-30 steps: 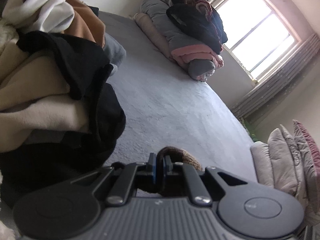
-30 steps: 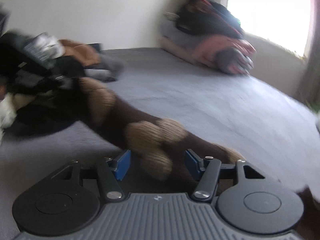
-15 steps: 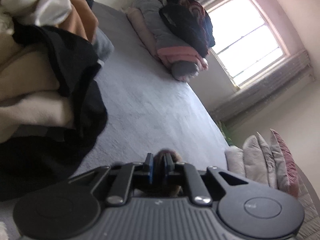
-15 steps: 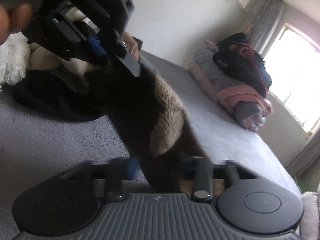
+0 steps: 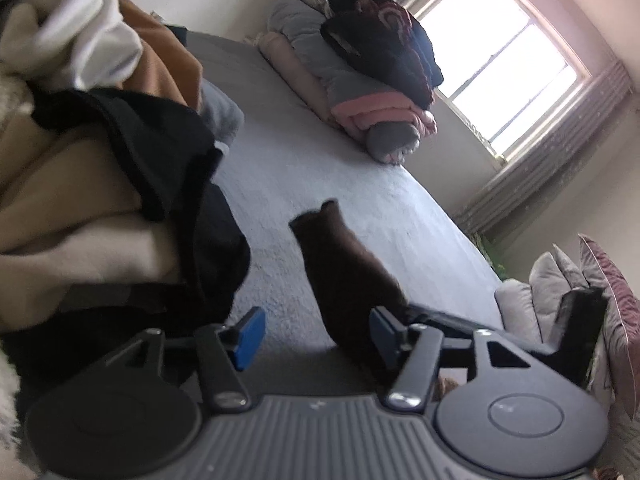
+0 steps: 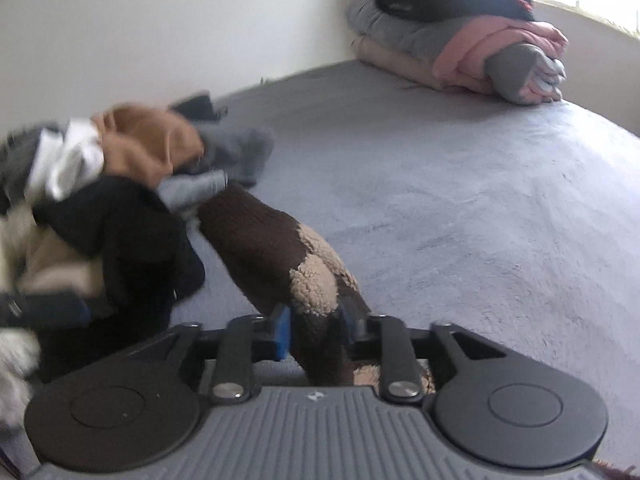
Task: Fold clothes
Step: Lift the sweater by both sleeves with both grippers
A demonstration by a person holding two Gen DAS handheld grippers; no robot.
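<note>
A dark brown fleece garment with tan patches (image 6: 276, 248) is pinched in my right gripper (image 6: 314, 334), which is shut on it just above the grey bed (image 6: 460, 184). The garment's free end points toward the clothes pile. In the left wrist view my left gripper (image 5: 316, 330) is open, its blue pads wide apart, with the brown garment (image 5: 344, 268) standing between them, nearer the right pad. The other gripper's black body (image 5: 576, 320) shows at the right.
A heap of unfolded clothes (image 5: 100, 152) in black, beige, orange and white lies at the left, also in the right wrist view (image 6: 100, 208). Rolled bedding (image 6: 472, 40) is stacked by the window. Pillows (image 5: 560, 292) lie at the right.
My left gripper has opened and let go of the brown garment. My right gripper has closed on the garment and now holds it alone, lower over the bed.
</note>
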